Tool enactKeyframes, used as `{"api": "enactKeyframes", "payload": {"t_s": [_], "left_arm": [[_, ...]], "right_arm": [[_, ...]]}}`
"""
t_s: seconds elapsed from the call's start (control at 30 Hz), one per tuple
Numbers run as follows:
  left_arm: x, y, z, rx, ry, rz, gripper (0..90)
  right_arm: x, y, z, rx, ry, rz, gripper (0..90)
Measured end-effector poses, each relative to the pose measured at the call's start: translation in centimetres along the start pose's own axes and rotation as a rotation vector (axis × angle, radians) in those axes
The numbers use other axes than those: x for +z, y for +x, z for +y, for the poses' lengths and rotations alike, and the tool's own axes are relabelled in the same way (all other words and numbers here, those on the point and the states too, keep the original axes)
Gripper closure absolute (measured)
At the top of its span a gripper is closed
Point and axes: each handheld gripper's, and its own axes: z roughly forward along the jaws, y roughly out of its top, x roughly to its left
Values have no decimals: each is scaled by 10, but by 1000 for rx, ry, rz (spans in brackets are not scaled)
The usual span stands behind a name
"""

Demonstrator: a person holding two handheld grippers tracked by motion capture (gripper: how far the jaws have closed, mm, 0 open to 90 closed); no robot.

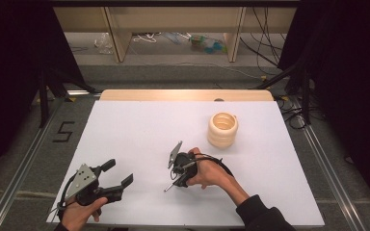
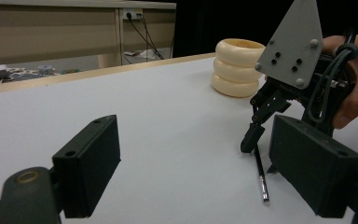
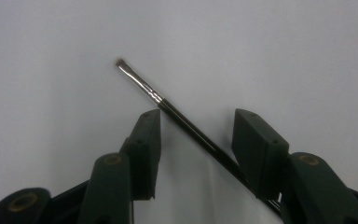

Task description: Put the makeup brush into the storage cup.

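Right gripper [image 1: 177,179] tipped steeply down over thin brush [image 3: 168,105] lying flat on white surface [image 1: 139,130], jaws spread astride its handle. Left gripper [image 1: 118,174] at eight o'clock, spread, empty, level.

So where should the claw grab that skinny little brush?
Probably on the dark handle of the brush, away from the bristle tip. It lies flat on the white table, so come straight down with the jaws either side, as the right claw stands now, open.

You can read one sign: a black number 5 [image 1: 63,131] on the grey floor [image 1: 33,159], at nine o'clock from the white table [image 1: 139,125].
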Motion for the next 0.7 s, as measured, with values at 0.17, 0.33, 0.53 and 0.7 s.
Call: {"api": "enactKeyframes", "payload": {"t_s": [0.17, 0.33, 0.53, 0.7], "left_arm": [[-1, -1, 0, -8, 0, 4, 163], [0, 1, 0, -3, -7, -1, 164], [-2, 0, 0, -2, -6, 5, 165], [-2, 1, 0, -10, -7, 4, 165]], "right_arm": [[0, 3, 3, -37, 24, 0, 581], [-1, 4, 4, -31, 49, 5, 656], [-2, 7, 6, -35, 76, -2, 711], [-1, 12, 10, -48, 110, -5, 784]]}}
